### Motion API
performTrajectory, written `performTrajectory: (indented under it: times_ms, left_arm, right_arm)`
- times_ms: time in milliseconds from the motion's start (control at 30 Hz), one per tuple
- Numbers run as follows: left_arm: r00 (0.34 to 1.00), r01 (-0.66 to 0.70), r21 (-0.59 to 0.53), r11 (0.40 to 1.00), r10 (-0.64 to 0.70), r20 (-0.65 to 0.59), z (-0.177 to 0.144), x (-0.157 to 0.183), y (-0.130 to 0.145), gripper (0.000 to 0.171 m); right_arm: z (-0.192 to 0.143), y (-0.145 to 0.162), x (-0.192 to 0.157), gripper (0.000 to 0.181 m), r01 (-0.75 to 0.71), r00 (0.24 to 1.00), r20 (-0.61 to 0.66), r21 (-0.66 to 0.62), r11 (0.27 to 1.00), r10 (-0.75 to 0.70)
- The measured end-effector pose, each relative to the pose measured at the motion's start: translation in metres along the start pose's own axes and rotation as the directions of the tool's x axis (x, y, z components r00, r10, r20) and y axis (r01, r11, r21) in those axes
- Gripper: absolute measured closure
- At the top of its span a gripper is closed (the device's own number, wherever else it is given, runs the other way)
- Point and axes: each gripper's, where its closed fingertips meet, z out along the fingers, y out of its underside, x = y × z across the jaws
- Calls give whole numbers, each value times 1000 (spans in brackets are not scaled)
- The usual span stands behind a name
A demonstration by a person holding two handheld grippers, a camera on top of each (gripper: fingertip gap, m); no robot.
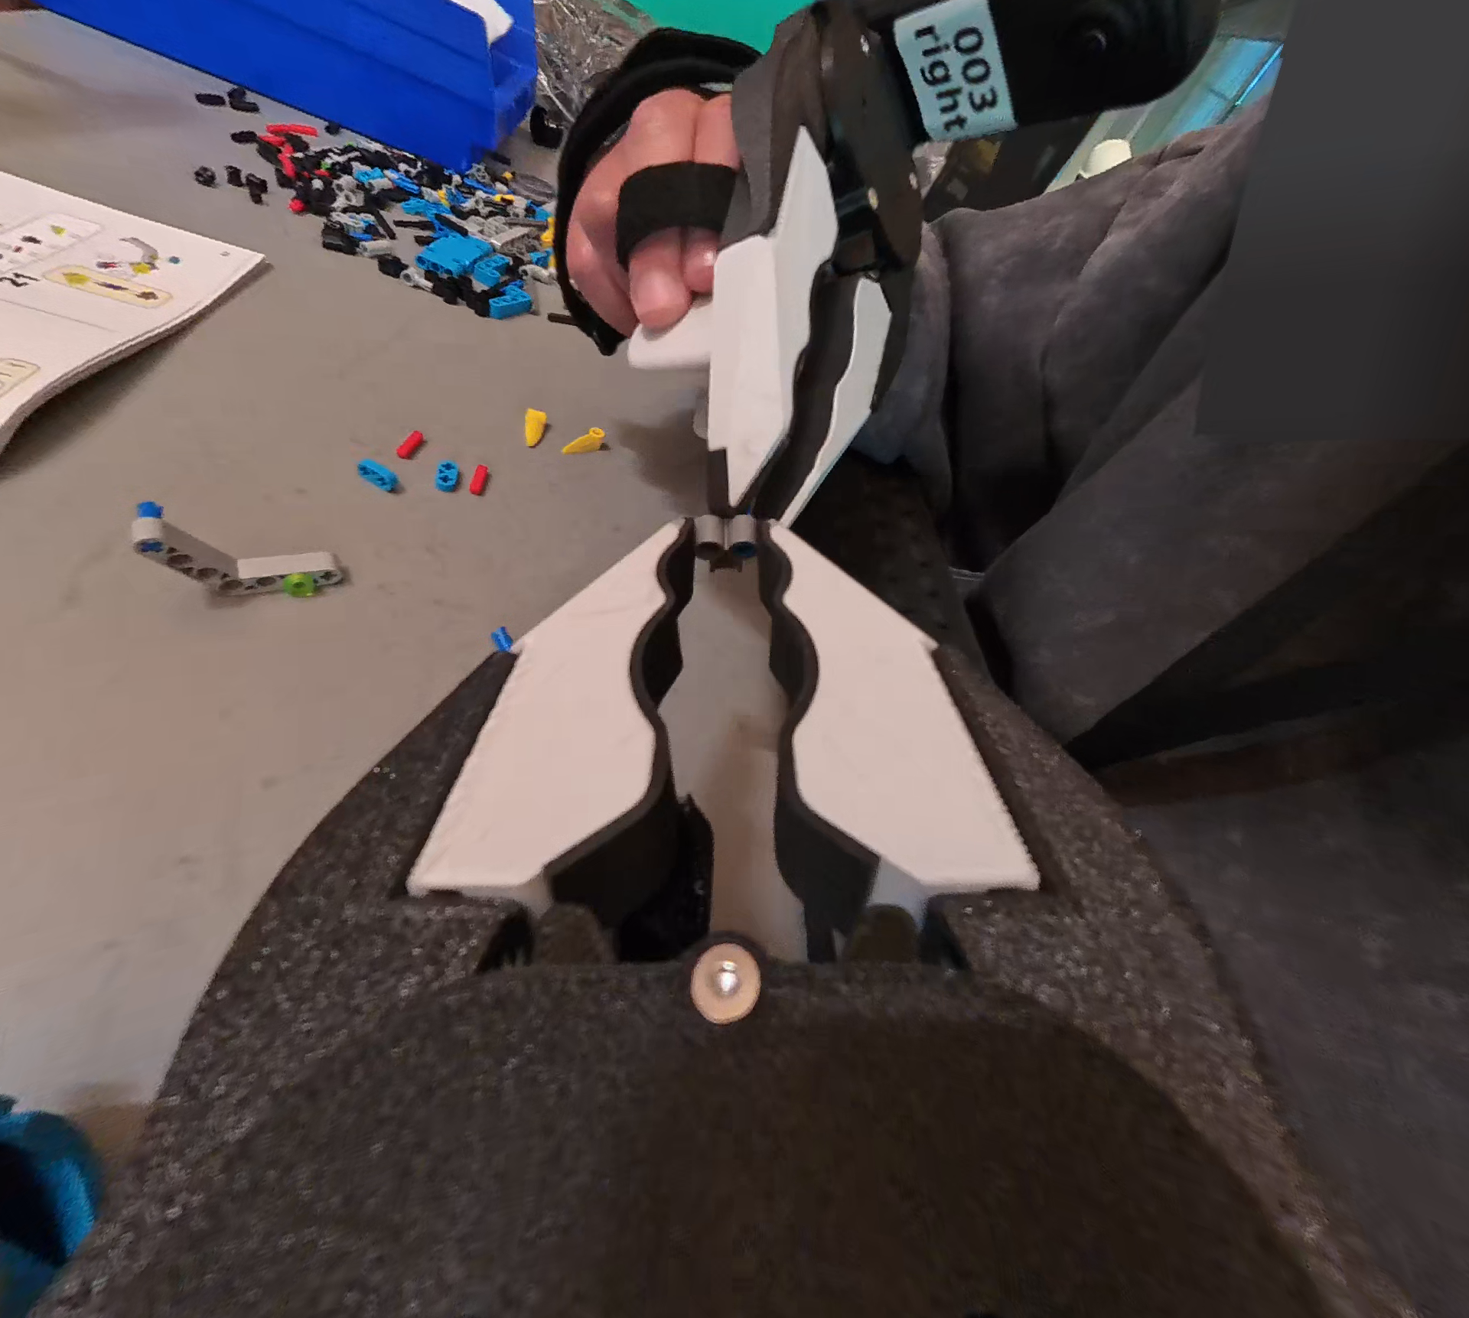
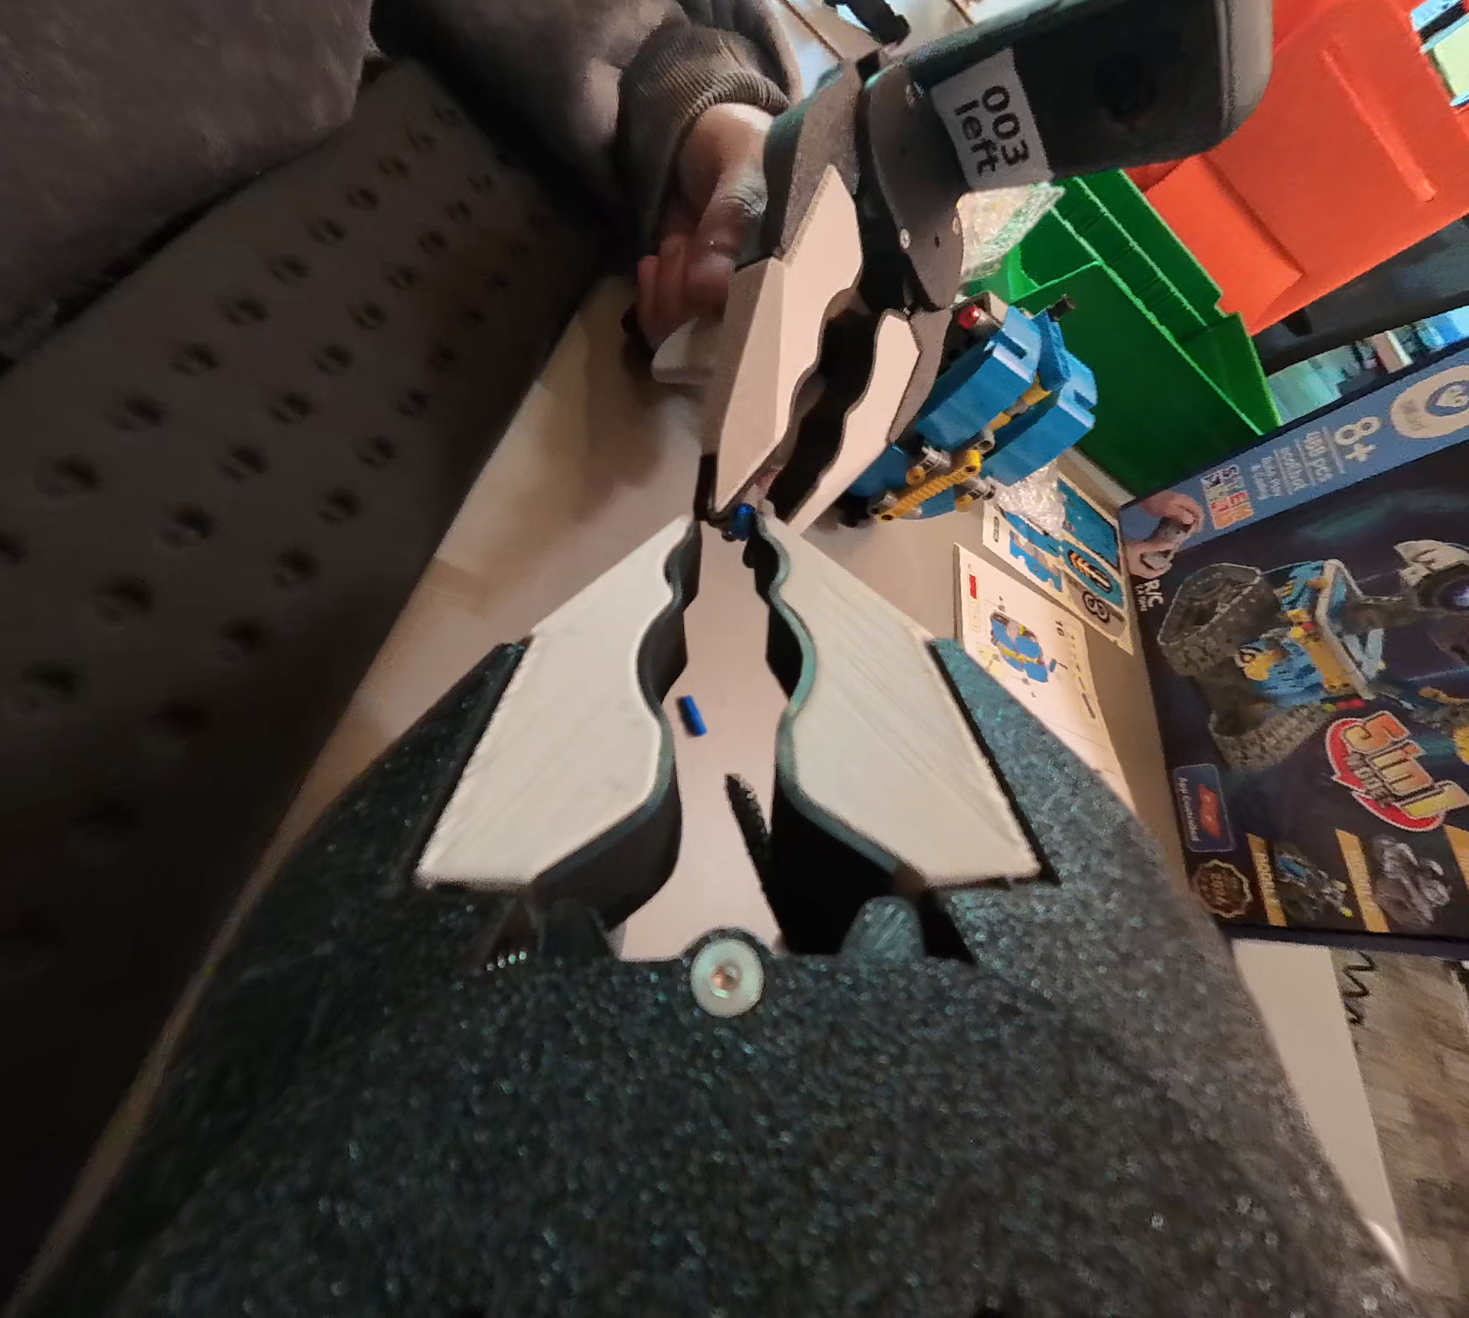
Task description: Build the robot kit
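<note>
Both grippers: white fingers (image 1: 588, 739) with wavy black pads, speckled black foam body, silver screw (image 1: 724, 981) just behind the fingers (same in right wrist view). Right gripper (image 1: 735, 513) carries labelled black camera (image 1: 1113, 16); hand (image 1: 644, 223) wears black strap, grey sleeve (image 2: 684, 80).

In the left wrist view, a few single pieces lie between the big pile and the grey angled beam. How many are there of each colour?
Red pieces: 2
Light blue pieces: 2
Yellow pieces: 2
Total: 6
</note>
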Motion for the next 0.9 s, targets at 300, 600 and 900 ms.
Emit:
performTrajectory:
  times_ms: [300,600,900]
  left_arm:
    - [978,155,-1,988,-153,-142,-2,10,0,157]
    - [970,207,152,967,-181,-164,-15,3,-27,155]
    - [992,96,167,981,-82,-92,-13,6,-27,164]
  right_arm:
    - [-2,-7,-1,178,-4,1000,12,3,1000,4]
    - [-16,-17,32,178,108,965,-244,14,994,-101]
    - [-11,-23,30,178,111,960,-263,39,993,-97]
